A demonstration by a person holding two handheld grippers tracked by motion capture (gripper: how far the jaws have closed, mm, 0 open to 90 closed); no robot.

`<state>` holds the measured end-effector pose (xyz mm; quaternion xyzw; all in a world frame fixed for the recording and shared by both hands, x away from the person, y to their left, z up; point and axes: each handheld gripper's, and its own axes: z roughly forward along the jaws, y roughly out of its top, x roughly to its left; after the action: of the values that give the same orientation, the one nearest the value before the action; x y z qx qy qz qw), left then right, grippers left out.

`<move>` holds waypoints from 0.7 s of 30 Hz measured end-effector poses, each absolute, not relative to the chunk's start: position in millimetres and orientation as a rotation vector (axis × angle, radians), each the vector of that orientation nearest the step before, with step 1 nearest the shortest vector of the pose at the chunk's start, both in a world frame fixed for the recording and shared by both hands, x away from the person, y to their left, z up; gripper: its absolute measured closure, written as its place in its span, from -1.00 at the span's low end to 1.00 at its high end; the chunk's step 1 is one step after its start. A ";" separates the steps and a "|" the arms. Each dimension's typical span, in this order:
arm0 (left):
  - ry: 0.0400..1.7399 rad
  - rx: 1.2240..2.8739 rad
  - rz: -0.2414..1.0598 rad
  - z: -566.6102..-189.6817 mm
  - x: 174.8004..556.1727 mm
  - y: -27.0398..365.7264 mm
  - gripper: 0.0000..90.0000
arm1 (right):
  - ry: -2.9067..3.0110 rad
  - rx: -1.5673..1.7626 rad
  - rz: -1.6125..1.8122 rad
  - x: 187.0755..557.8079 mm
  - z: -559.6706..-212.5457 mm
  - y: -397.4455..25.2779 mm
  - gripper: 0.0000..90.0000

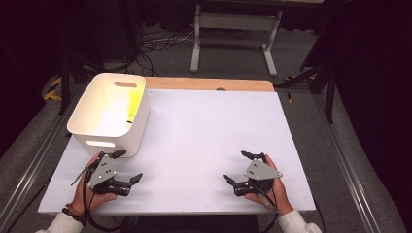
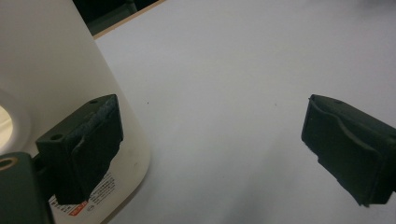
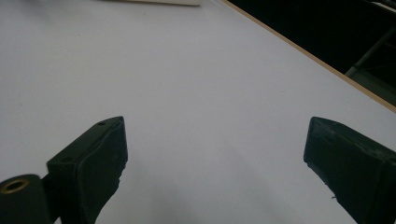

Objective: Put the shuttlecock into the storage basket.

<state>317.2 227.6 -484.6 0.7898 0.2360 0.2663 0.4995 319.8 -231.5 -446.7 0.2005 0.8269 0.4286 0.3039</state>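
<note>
1. One desk, white on top
2. One white bin on the desk, with two handle slots that can be seen, one in the near wall and one in the far wall
3. Two hand-held grippers: the left hand-held gripper and the right hand-held gripper
4. Two black jaws on each, four in all, every pair standing wide apart
5. Two grey three-cornered plates, one on each
6. Two hands, one round each
</note>
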 end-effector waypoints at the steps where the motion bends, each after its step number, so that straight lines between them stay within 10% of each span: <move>1: 0.570 1.910 0.643 -484.5 317.4 227.4 -0.86 | 2.196 0.527 1.126 319.0 -447.9 -232.2 -0.85; 21: 0.542 1.923 0.626 -486.0 316.1 225.9 -0.86 | 2.200 0.529 1.122 317.7 -448.7 -229.1 -0.85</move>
<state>316.1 225.9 -486.0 0.7952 0.2241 0.2588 0.5005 317.7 -229.1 -448.7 0.1996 0.8300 0.4234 0.3033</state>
